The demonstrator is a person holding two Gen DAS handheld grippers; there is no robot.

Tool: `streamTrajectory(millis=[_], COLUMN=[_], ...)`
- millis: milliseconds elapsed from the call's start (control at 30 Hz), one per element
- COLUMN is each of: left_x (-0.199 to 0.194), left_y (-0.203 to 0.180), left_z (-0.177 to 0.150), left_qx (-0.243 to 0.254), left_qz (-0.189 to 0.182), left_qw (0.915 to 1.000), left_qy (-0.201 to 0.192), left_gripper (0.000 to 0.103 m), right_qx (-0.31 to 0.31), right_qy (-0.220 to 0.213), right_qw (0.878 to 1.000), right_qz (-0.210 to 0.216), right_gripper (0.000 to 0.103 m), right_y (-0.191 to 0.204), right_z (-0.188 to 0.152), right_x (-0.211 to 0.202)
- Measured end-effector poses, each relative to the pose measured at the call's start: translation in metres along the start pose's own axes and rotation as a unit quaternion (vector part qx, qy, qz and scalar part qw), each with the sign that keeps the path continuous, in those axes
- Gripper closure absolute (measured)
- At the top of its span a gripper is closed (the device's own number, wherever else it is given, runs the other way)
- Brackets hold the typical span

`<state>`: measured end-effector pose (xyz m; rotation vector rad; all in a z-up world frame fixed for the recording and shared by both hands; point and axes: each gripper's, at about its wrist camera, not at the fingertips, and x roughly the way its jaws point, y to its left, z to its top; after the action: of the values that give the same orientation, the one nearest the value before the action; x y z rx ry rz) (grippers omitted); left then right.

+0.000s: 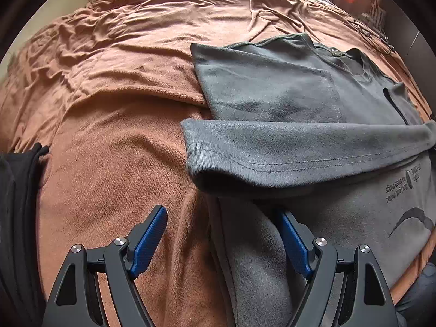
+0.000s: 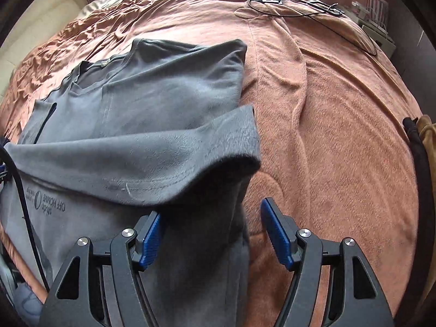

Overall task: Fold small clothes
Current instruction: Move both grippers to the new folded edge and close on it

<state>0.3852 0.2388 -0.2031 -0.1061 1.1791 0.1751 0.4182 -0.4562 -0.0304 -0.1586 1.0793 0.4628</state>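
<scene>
grey shirt [image 1: 286, 103] hem folded up | blanket [image 1: 114, 141] bare beside | both jaws wide, gripping nothing

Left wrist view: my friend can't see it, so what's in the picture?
A grey T-shirt lies partly folded on a rumpled brown blanket. The open left tongs hang over the shirt's near edge, gripping nothing.

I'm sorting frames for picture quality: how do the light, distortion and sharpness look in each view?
Left wrist: soft daylight from the far side, strong fisheye bend, black corners; the grey shirt is sharp, with deep shadow under its folded hem. Right wrist: same bend, far edge glary; the shirt's near hem is slightly blurred, and the blanket is evenly lit.
</scene>
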Motion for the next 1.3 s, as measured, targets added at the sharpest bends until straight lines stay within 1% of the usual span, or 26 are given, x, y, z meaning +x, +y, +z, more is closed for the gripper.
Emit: streamTrajectory(millis=[67,233,367,433,500,567,600,633,700,733,800,833,900,1033,1133,1233,1300], left_x=[0.002,0.004,0.008,0.011,0.013,0.017,0.020,0.022,0.027,0.030,0.032,0.032,0.030,0.023,0.021,0.025,0.027], left_y=[0.001,0.008,0.014,0.017,0.020,0.024,0.028,0.030,0.034,0.036,0.042,0.045,0.050,0.054,0.056,0.057,0.054], left_z=[0.003,0.020,0.037,0.045,0.051,0.057,0.059,0.061,0.064,0.064,0.064,0.065,0.064,0.063,0.066,0.069,0.073], left_qx=[0.002,-0.015,-0.031,-0.039,-0.050,-0.068,-0.080,-0.090,-0.107,-0.118,-0.142,-0.153,-0.168,-0.178,-0.175,-0.180,-0.173], left_qz=[0.006,0.018,0.007,0.004,0.000,-0.011,-0.019,-0.025,-0.036,-0.043,-0.061,-0.068,-0.080,-0.106,-0.111,-0.127,-0.124], left_qw=[1.0000,0.9996,0.9993,0.9990,0.9984,0.9973,0.9963,0.9954,0.9933,0.9919,0.9876,0.9855,0.9819,0.9774,0.9770,0.9745,0.9761], left_qy=[-0.002,-0.012,-0.019,-0.021,-0.025,-0.025,-0.023,-0.022,-0.021,-0.021,-0.026,-0.028,-0.033,-0.044,-0.049,-0.047,-0.046], left_gripper=[0.021,0.021,0.021,0.023,0.029,0.032,0.033,0.037,0.044,0.046,0.055,0.057,0.067,0.069,0.069,0.069,0.069], right_qx=[-0.002,0.002,0.019,0.033,0.051,0.068,0.074,0.080,0.096,0.106,0.124,0.132,0.142,0.140,0.130,0.124,0.128], right_qy=[-0.003,-0.010,-0.018,-0.022,-0.028,-0.031,-0.031,-0.032,-0.033,-0.033,-0.034,-0.035,-0.036,-0.042,-0.043,-0.038,-0.038], right_qw=[1.000,1.000,1.000,0.999,0.998,0.997,0.997,0.996,0.995,0.994,0.991,0.990,0.988,0.988,0.987,0.988,0.987], right_qz=[-0.002,-0.006,-0.009,-0.008,0.001,0.006,0.007,0.009,0.015,0.018,0.027,0.030,0.037,0.060,0.088,0.087,0.094], right_gripper=[0.037,0.037,0.037,0.037,0.037,0.037,0.039,0.041,0.047,0.049,0.057,0.059,0.062,0.064,0.064,0.064,0.064], right_y=[0.000,-0.006,-0.013,-0.018,-0.024,-0.029,-0.033,-0.035,-0.041,-0.044,-0.050,-0.052,-0.056,-0.059,-0.060,-0.061,-0.061], right_z=[0.003,0.016,0.028,0.034,0.039,0.044,0.048,0.050,0.056,0.058,0.061,0.061,0.061,0.059,0.056,0.056,0.058], right_x=[0.003,0.007,0.010,0.012,0.014,0.018,0.020,0.022,0.028,0.032,0.036,0.037,0.039,0.036,0.036,0.040,0.043])
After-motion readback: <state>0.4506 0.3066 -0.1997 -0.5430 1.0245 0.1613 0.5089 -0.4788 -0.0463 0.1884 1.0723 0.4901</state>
